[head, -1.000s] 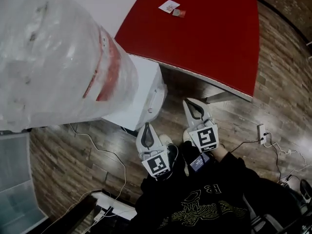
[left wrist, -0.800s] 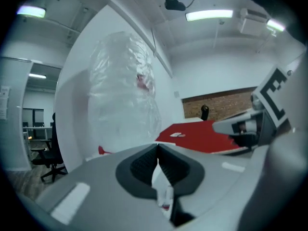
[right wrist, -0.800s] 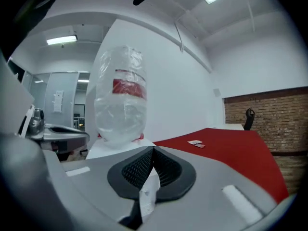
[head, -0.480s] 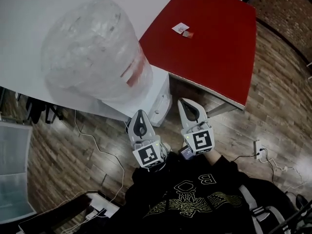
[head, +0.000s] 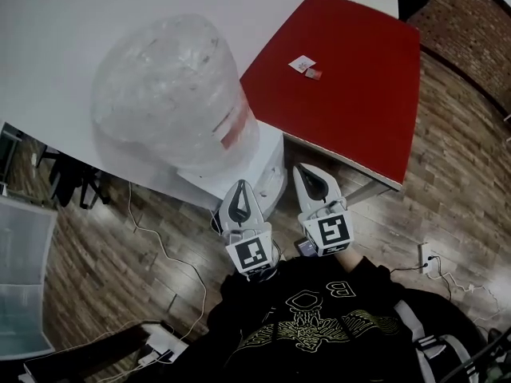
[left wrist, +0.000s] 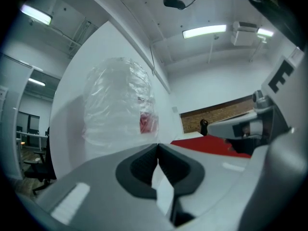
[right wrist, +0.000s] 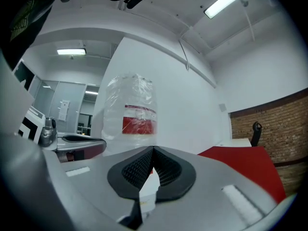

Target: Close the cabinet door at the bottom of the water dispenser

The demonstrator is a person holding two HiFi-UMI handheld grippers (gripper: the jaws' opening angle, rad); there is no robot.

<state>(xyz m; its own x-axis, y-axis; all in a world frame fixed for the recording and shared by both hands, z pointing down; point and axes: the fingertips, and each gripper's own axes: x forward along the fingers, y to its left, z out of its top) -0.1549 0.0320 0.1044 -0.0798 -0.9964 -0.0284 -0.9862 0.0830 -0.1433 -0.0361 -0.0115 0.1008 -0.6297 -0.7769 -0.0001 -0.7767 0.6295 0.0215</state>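
The white water dispenser (head: 270, 175) stands against the wall, topped by a big plastic-wrapped bottle (head: 172, 94) with a red label. Its bottom cabinet door is hidden below the body in the head view. My left gripper (head: 242, 187) is held level just in front of the dispenser, shut with nothing between the jaws. My right gripper (head: 303, 171) is beside it, also shut and empty. In the left gripper view the closed jaws (left wrist: 157, 146) point at the bottle (left wrist: 120, 100). In the right gripper view the closed jaws (right wrist: 153, 149) face the bottle (right wrist: 132, 109).
A red table (head: 351, 78) with small cards (head: 304, 65) on it stands right of the dispenser. Cables (head: 164, 250) trail over the wood floor, and a power strip (head: 425, 257) lies at the right. A glass partition (head: 20, 286) is at the left.
Both grippers have risen in front of the dispenser and stayed shut. The head view has drawn back from the bottle, which looks smaller now.
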